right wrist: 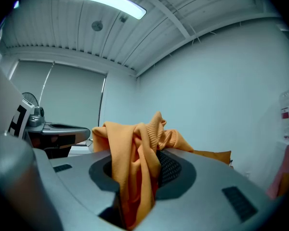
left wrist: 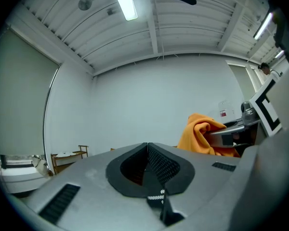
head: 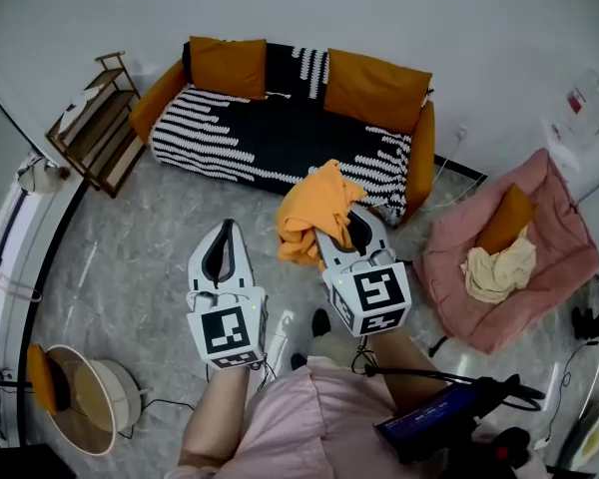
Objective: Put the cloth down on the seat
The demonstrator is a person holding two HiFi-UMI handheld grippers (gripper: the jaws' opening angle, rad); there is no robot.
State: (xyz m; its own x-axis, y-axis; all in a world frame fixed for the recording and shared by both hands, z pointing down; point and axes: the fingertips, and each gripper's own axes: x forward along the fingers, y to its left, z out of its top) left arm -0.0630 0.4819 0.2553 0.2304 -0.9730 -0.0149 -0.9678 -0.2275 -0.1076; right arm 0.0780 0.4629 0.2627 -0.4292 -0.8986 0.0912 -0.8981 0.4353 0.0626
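Head view: nearest, the person's pink sleeve (head: 319, 417) is cut off at the bottom edge. The left gripper (head: 223, 242) hangs over the floor, its jaws pressed together on nothing. The right gripper (head: 357, 226) is clamped on the orange cloth (head: 314, 213), whose folds hide its jaw tips. The bunch is held up before the sofa's (head: 280, 138) front edge, near the right corner. At right, a pink bed (head: 554, 257) holds a cream cloth (head: 499, 267) and an orange cushion (head: 506, 220). A wall label (head: 576, 100) is too small to read.
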